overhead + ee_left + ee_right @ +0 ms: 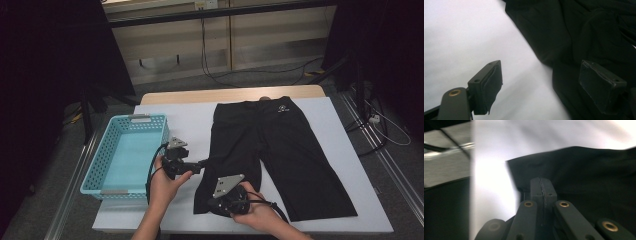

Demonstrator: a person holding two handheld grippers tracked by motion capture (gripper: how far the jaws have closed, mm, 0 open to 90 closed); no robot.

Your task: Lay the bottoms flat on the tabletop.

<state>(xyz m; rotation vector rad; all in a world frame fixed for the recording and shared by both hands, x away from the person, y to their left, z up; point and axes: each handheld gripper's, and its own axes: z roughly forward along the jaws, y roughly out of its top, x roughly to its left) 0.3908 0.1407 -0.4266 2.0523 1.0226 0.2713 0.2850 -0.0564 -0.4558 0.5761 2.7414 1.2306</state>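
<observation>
The left gripper (200, 165) is wide open beside the black shorts (280, 150). The right gripper (541, 185) is squeezed tight on the shorts' hem.

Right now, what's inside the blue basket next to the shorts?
The blue basket looks empty: its pale floor is bare in the high view. The left gripper and hand beside it cover a little of its near right corner, so that spot is unchecked.

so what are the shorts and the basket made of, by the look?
Shorts: a thin, matte black knit or stretch fabric, probably synthetic; it lies limp with soft folds and little sheen. Basket: moulded plastic, light blue, semi-gloss; the walls are a regular perforated grid, with grey handle pieces at both ends.
</observation>
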